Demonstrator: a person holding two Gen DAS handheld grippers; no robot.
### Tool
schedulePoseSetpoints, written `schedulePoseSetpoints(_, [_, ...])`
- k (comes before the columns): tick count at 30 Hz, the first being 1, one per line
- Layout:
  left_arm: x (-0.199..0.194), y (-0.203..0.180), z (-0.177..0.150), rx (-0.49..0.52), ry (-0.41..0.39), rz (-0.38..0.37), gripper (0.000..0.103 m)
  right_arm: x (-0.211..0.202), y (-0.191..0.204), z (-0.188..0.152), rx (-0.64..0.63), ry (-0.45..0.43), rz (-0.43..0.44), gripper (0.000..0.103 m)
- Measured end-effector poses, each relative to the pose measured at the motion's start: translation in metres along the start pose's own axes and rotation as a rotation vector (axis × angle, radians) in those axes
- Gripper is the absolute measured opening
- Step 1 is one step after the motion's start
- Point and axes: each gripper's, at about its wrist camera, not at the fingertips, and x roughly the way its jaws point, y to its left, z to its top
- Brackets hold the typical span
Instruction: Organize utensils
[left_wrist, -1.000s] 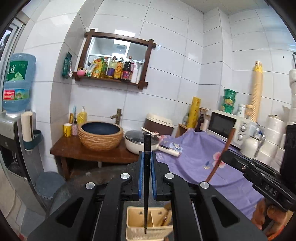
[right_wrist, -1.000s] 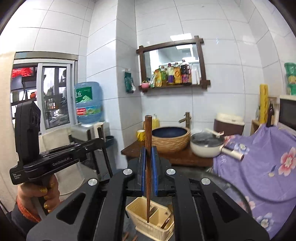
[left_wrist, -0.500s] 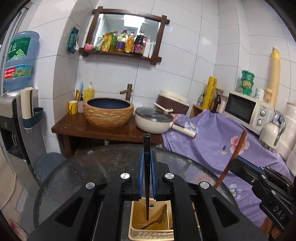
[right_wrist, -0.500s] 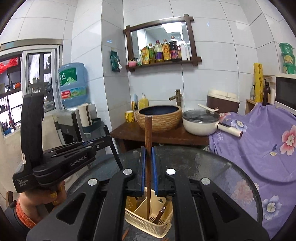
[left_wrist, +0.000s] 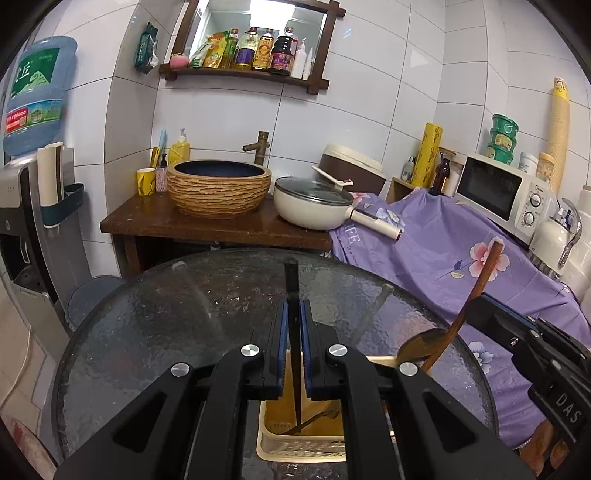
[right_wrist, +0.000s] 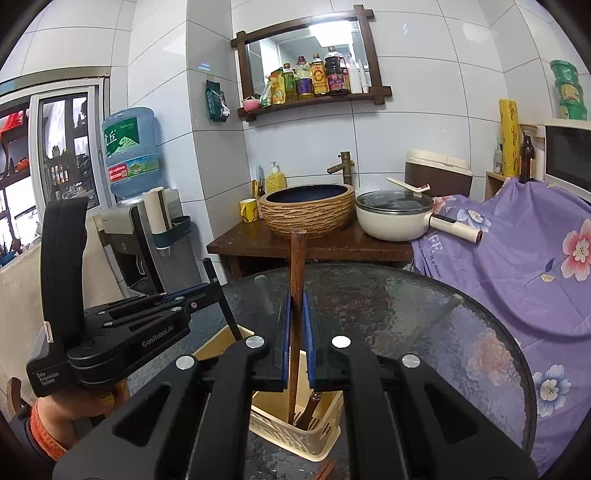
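A cream plastic utensil basket stands on a round glass table, right below both grippers; it also shows in the right wrist view. My left gripper is shut on a thin black utensil, held upright with its lower end in the basket. My right gripper is shut on a brown wooden spoon handle, upright, its lower end in the basket among other utensils. In the left wrist view the right gripper holds that spoon tilted over the basket's right side.
Behind the table a wooden counter carries a woven basin and a cream pan. A purple flowered cloth covers the right side, with a microwave. A water dispenser stands at left.
Both grippers have tilted down and lowered toward the table, bringing the black utensil and the wooden spoon down into the basket.
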Motion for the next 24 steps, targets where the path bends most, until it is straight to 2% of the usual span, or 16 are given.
schedulePoseSetpoints(6, [0.0, 0.001, -0.001, 0.003, 0.001, -0.002, 0.007, 0.001, -0.002, -0.002, 0.008, -0.007, 0.006, 0.008])
schedulePoseSetpoints(7, [-0.002, 0.002, -0.001, 0.002, -0.005, -0.007, 0.01, 0.001, -0.003, -0.002, 0.015, -0.009, 0.001, 0.008])
schedulePoseSetpoints(8, [-0.004, 0.001, -0.001, 0.005, -0.01, -0.008, 0.014, 0.001, -0.003, -0.003, 0.018, -0.006, -0.002, 0.009])
schedulePoseSetpoints(10, [-0.012, 0.0, -0.002, 0.009, -0.032, -0.007, 0.037, 0.0, -0.003, -0.004, 0.018, -0.009, 0.0, 0.017])
schedulePoseSetpoints(12, [-0.021, 0.002, -0.004, 0.008, -0.059, -0.007, 0.047, -0.005, -0.003, -0.006, 0.02, -0.03, -0.018, 0.05])
schedulePoseSetpoints(14, [-0.031, 0.003, -0.006, 0.009, -0.077, -0.007, 0.053, -0.011, -0.005, -0.009, 0.025, -0.052, -0.029, 0.051])
schedulePoseSetpoints(16, [-0.039, 0.006, -0.012, 0.013, -0.084, 0.002, 0.067, -0.016, -0.004, -0.012, 0.016, -0.059, -0.036, 0.051])
schedulePoseSetpoints(19, [-0.051, 0.014, -0.022, -0.015, -0.083, 0.012, 0.08, -0.027, -0.003, -0.019, 0.012, -0.064, -0.049, 0.055])
schedulePoseSetpoints(21, [-0.057, 0.018, -0.03, -0.03, -0.077, 0.013, 0.086, -0.037, -0.002, -0.028, 0.01, -0.07, -0.055, 0.06])
schedulePoseSetpoints(24, [-0.067, 0.021, -0.046, -0.016, -0.062, 0.02, 0.094, -0.049, 0.003, -0.043, -0.005, -0.063, -0.074, 0.062])
